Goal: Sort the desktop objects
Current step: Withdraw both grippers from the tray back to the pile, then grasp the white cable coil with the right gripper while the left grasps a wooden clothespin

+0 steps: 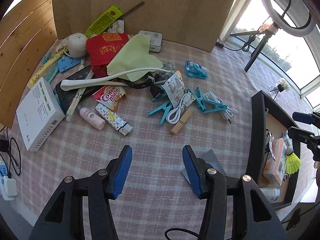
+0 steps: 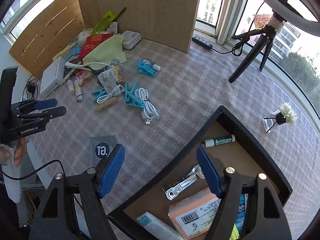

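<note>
Clutter (image 1: 124, 76) lies heaped on my table (image 1: 152, 140). My left claw (image 1: 157, 152) is released, empty. My right claw (image 2: 160, 152) gapes over the tray (image 2: 252, 138).

A pink-and-white checked cloth (image 2: 200, 92) covers the worktop. At its far edge stands a tall brown cardboard sheet (image 2: 140, 6), with a slatted wooden board (image 2: 46, 38) leaning to its left. On the right a black tripod (image 2: 258, 46) carries a white ring light (image 1: 288, 6) — its legs planted on the cloth near the window (image 2: 296, 46). A black power strip (image 2: 202, 42) lies by the window frame, its cable running toward the tripod. Further right sits a small white artificial flower (image 2: 288, 113) in a black pot. At the left edge, a white power strip (image 1: 5, 170) with plugged chargers hangs beside the worktop.
</note>
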A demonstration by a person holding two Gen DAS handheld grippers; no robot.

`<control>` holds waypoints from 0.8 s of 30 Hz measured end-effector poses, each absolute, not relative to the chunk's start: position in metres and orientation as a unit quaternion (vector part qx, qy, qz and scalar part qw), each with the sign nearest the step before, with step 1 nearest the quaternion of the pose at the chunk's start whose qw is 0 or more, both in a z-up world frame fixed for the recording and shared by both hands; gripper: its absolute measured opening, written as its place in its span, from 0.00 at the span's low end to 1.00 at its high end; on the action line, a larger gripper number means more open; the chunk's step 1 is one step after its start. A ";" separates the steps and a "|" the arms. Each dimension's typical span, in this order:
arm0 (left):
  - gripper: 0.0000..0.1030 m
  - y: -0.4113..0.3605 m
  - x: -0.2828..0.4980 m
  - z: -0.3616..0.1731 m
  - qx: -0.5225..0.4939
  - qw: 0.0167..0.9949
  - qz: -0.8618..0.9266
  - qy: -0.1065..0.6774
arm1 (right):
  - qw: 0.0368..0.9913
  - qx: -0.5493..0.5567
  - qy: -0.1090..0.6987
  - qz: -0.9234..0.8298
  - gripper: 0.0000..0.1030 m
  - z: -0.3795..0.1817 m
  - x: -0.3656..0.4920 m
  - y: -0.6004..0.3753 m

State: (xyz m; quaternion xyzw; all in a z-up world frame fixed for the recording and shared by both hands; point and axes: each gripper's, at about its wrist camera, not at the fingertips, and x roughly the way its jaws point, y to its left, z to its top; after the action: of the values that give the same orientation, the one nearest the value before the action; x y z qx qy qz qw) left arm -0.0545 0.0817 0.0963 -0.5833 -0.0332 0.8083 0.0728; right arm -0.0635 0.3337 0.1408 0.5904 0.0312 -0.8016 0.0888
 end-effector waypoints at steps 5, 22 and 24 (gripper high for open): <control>0.42 0.088 -0.061 0.083 -0.590 0.081 0.803 -0.019 | 0.111 0.607 0.060 -0.785 0.64 0.114 -0.091 0.309; 0.27 0.138 -0.100 0.030 -0.626 0.113 0.771 0.039 | 0.108 0.656 0.043 -0.745 0.47 0.049 -0.149 0.307; 0.25 0.139 -0.104 0.026 -0.628 0.113 0.769 0.040 | 0.107 0.658 0.049 -0.744 0.47 0.044 -0.150 0.305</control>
State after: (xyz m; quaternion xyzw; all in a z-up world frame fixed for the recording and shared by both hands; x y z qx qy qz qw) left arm -0.1035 0.1394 0.0258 -0.6281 0.0400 0.7689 0.1129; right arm -0.1501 0.3047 0.0442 0.6582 0.0487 -0.7436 0.1067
